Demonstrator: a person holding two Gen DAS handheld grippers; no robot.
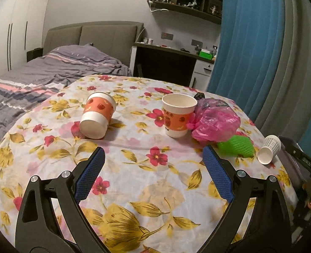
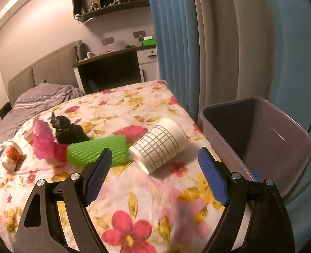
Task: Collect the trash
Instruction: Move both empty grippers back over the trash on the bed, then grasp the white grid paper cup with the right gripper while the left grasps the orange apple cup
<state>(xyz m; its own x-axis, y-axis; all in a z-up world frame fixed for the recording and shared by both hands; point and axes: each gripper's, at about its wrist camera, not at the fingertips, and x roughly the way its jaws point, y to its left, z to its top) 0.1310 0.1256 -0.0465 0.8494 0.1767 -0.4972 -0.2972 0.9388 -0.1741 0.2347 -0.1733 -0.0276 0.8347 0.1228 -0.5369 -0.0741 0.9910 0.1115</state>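
Both claws spread, nothing held — right claw (image 2: 153, 162) lines up on the grid cup (image 2: 158, 145) lying on its side near the worktop (image 2: 134, 191) edge by the bin (image 2: 260, 139), left claw (image 1: 153, 158) faces the upright cup (image 1: 177, 116) — risk: grid cup rolls off or crushes if pinched off-centre.

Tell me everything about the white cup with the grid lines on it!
The grid cup is a white paper cup with thin dark lines making squares around its side. It looks empty. It lies tipped on its side on the flowery tablecloth, its bottom pointing toward the camera and its open mouth facing away. The green foam sleeve lies right next to it and seems to touch it. The purple bin stands close by, off the table edge. The right claw is open, not touching it.
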